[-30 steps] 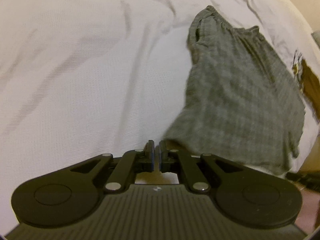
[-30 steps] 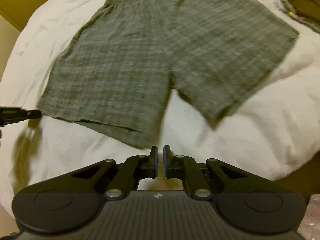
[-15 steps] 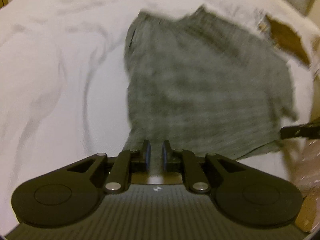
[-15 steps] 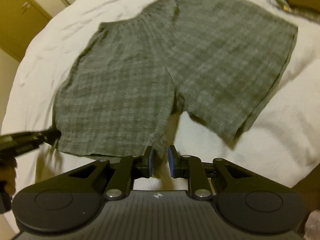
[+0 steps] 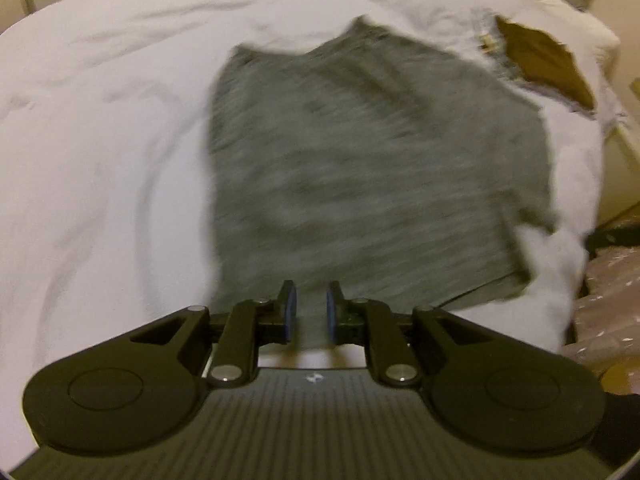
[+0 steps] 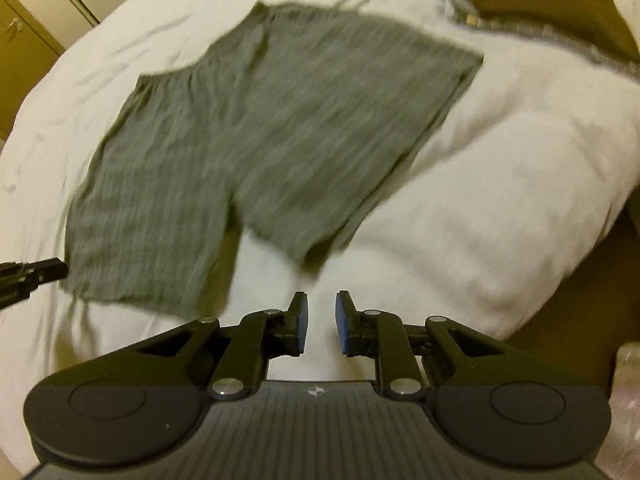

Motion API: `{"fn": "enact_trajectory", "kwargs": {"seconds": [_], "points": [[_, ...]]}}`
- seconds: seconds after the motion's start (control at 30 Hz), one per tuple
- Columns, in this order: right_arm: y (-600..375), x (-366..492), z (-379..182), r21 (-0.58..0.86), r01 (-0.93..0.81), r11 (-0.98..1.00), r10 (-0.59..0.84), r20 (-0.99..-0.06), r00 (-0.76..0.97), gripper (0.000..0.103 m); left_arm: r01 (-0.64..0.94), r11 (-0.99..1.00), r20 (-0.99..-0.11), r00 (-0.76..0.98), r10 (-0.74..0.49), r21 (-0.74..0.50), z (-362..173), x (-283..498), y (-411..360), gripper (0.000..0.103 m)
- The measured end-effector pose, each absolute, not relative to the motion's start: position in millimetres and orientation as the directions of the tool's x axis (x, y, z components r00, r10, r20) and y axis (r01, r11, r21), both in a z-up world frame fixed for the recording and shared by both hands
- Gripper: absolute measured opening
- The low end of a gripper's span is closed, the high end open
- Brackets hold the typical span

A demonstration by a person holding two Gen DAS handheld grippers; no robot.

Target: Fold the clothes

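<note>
The grey shorts (image 6: 256, 152) are spread on the bed (image 6: 500, 184), legs toward the lower frame; both the left tongs (image 5: 307, 312) and right tongs (image 6: 319, 322) are parted and empty, the left nearer a hem.

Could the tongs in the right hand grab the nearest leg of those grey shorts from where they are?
Probably yes: the right tongs are open, with only bare white bedding between them and the grey shorts.

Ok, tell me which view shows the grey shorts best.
The right wrist view: the grey shorts lie spread on the white bedding, both legs visible. The left wrist view shows them blurrier, end-on, behind the open left tool.
</note>
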State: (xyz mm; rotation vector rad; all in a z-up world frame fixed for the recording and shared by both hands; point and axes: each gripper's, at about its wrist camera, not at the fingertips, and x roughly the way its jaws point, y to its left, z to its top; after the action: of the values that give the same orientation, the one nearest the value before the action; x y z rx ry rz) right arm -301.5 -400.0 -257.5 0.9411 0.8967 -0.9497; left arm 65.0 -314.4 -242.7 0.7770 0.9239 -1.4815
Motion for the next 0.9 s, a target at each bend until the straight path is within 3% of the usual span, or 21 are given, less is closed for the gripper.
{"fn": "enact_trajectory", "kwargs": {"seconds": [0.1, 0.27, 0.47, 0.6, 0.9], "points": [[-437.1, -301.9, -254.5, 0.241, 0.903, 0.356, -0.257, -0.904, 0.342, 0.023, 0.99, -0.032, -0.866, -0.137, -0.48, -0.139, -242.9, 21.9, -332.0, 0.011], [-499.9, -300.2, -260.0, 0.251, 0.815, 0.522, -0.215, -0.886, 0.41, 0.036, 0.986, 0.054, -0.901, -0.122, -0.417, -0.159, -273.0, -43.2, -354.1, 0.014], [-549.1, -308.1, -293.0, 0.251, 0.72, 0.647, -0.115, -0.902, 0.417, 0.037, 0.977, 0.18, -0.933, -0.043, -0.356, -0.114, -299.8, -94.0, -363.7, 0.015], [-566.3, -323.8, -300.2, 0.233, 0.719, 0.654, -0.096, -0.918, 0.385, 0.031, 0.952, 0.27, -0.933, -0.04, -0.357, -0.144, -283.5, -93.9, -360.5, 0.015], [-550.0, -356.5, -231.0, 0.147, 0.732, 0.665, -0.177, -0.921, 0.346, 0.051, 0.951, 0.285, -0.904, 0.015, -0.426, -0.119, -219.5, -113.2, -340.0, 0.025]]}}
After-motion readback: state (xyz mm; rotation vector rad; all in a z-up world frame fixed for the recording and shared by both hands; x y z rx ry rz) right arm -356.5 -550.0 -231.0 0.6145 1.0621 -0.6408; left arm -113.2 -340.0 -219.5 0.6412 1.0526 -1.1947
